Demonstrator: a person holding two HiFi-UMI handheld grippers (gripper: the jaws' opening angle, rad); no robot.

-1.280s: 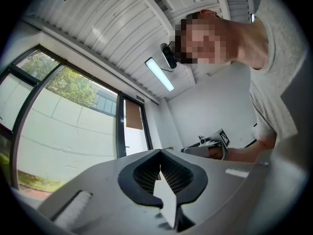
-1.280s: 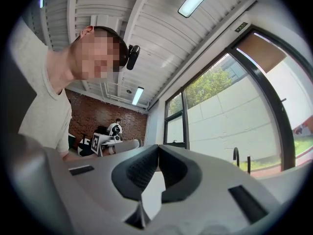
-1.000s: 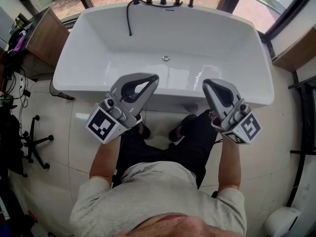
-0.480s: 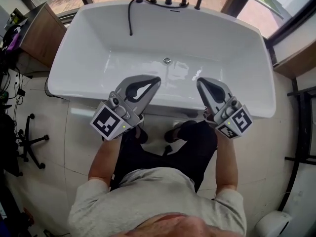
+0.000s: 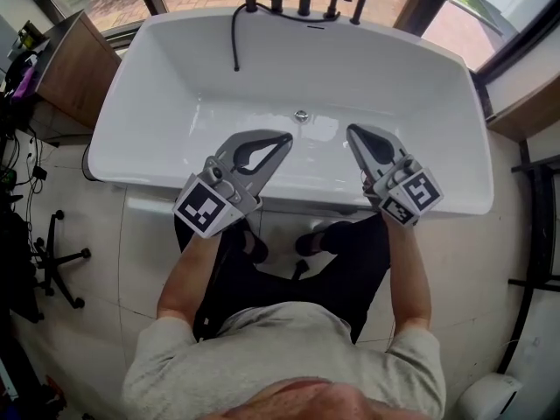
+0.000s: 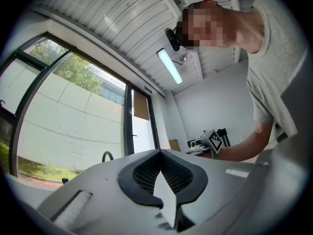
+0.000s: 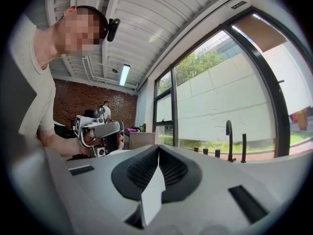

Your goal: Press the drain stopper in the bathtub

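Fingers point(image 6: 145, 173) together: left gripper point(image 5: 285, 137), right gripper point(image 5: 352, 130); drain stopper point(image 5: 301, 115) tiny.

The bathtub point(image 5: 411, 68) has a smooth, glossy white surface that reflects the light. The small drain stopper point(image 5: 301, 115) in its floor looks like shiny metal, while the taps point(image 5: 304, 4) and the hose point(image 5: 234, 35) are matt black. The left gripper point(image 5: 283, 139) and the right gripper point(image 5: 353, 133) have shells of matt grey plastic with black, finely ribbed pads point(image 6: 145, 173), the floor tiles point(image 5: 105, 261) are pale and slightly glossy, the cabinet point(image 5: 74, 59) looks like brown wood, and the person's shirt point(image 5: 280, 357) is grey cloth.
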